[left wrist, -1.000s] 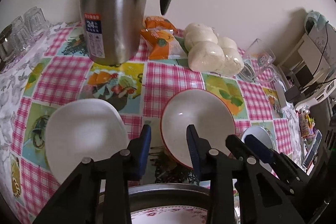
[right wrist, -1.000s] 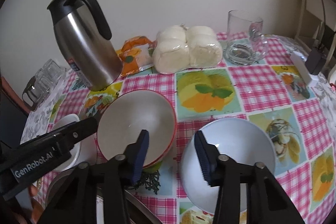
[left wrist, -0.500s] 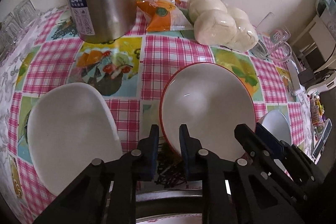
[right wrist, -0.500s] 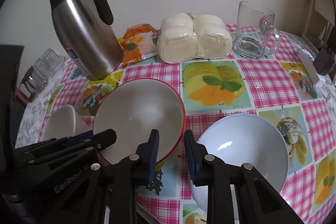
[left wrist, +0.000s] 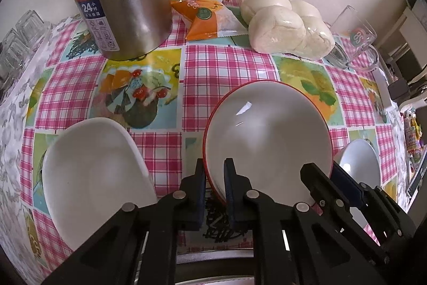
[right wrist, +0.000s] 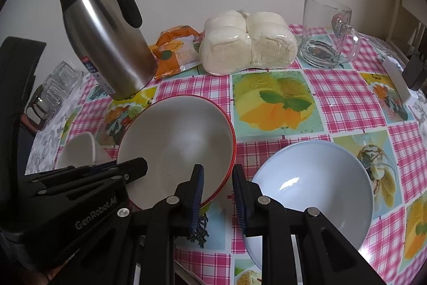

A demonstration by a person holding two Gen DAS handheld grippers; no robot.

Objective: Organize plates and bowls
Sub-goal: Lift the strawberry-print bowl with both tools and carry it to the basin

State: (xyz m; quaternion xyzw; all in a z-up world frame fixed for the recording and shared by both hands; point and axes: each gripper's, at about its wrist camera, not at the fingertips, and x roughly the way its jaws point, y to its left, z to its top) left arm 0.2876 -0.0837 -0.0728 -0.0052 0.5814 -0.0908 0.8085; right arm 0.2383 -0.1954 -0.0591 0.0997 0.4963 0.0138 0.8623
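Both tongs close narrowly on the near rim of the red-rimmed bowl [left wrist: 267, 140]: left tongs [left wrist: 214, 178] on its left side, right tongs [right wrist: 216, 187] on its right. Likely next: lift together, level. Pale blue bowl [right wrist: 315, 186] and white bowl [left wrist: 93, 172] flank it on the worktop [right wrist: 333, 98].

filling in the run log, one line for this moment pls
left gripper: astride near rim of red-rimmed bowl | right gripper: astride same bowl's right rim | white bowl left, blue bowl right
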